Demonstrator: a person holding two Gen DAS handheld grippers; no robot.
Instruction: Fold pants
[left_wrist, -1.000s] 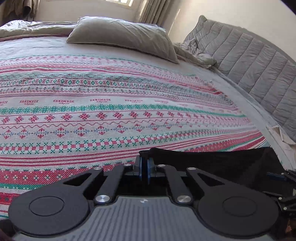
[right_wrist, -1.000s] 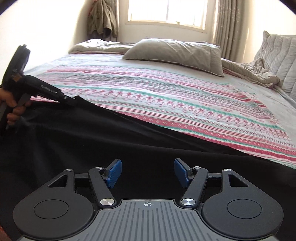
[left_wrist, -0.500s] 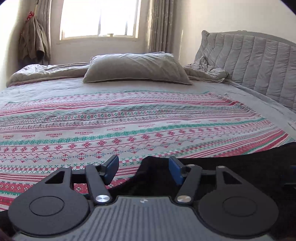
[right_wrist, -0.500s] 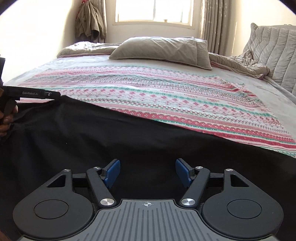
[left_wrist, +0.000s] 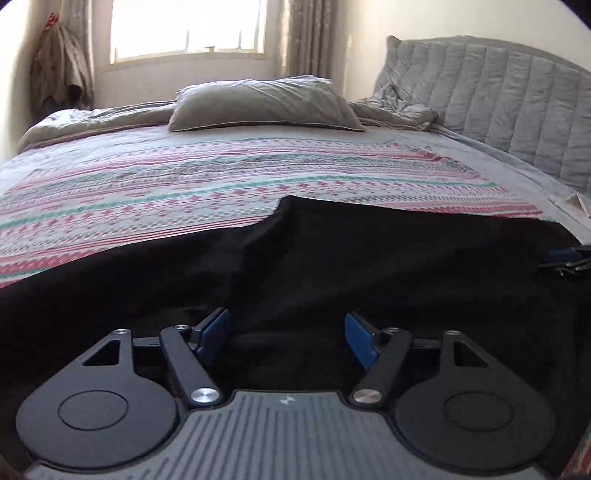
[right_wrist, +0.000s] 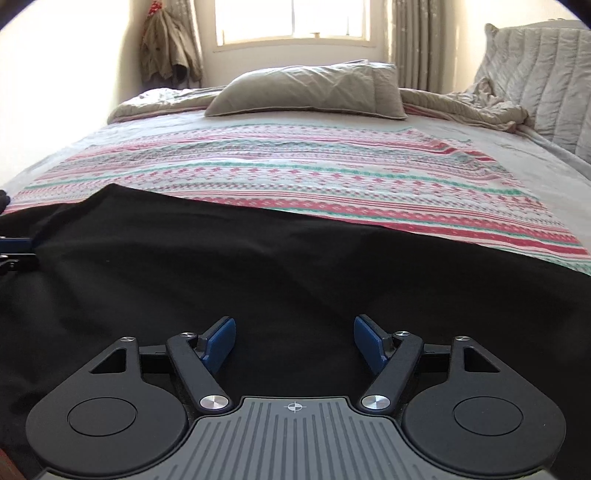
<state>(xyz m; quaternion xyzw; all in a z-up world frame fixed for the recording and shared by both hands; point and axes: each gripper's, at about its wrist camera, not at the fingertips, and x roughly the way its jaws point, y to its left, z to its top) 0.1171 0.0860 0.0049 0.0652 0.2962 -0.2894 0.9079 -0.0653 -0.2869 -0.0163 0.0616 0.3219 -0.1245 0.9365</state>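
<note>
Pants (left_wrist: 369, 266) in black cloth spread flat across the near part of the bed, both grippers open above them.

Seen from the left wrist, the far edge of the pants makes a step, with a corner raised near the middle; from the right wrist (right_wrist: 258, 280) the same edge runs as a slanted line over the striped bedspread (right_wrist: 295, 173) in pink and green. The left gripper (left_wrist: 286, 334) has its fingers wide apart with only flat cloth below them; a second ago its pads were pressed together on the cloth edge, and its jaws have just been opening. The right gripper (right_wrist: 293, 339) also has its fingers apart over the cloth, its jaws just opening a little more. A grey pillow (left_wrist: 266, 103) lies far behind, under the window (left_wrist: 188, 29).
</note>
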